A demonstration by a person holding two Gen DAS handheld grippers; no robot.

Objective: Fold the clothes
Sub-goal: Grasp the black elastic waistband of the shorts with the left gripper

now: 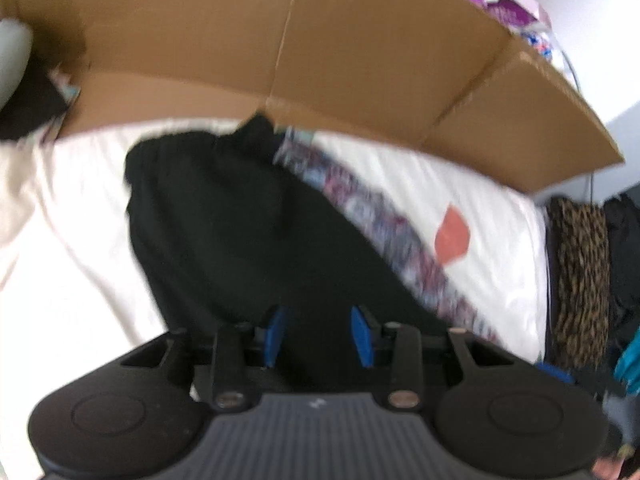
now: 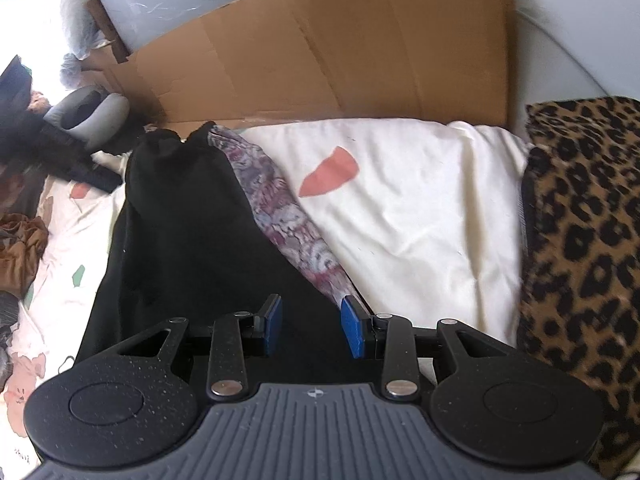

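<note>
Left gripper (image 1: 318,336): jaws part-open over black garment (image 1: 240,232) on bed sheet (image 1: 460,184); grip unclear, blur. Risk: cloth drags, bunches.

Right gripper (image 2: 312,330): same gap, grip unclear w/ garment (image 2: 188,220) between pads. Risk: patterned lining (image 2: 280,208) slips, fold skews.

Surroundings on and around the bed

A flattened cardboard sheet (image 2: 360,52) is propped along the far edge of a cream bed sheet (image 2: 420,208) printed with a coral patch (image 2: 330,172). A leopard-print blanket (image 2: 580,240) is laid against the sheet's right side. At the left, a grey neck pillow (image 2: 86,112) and a crumpled brown cloth (image 2: 20,248) are seen.
</note>
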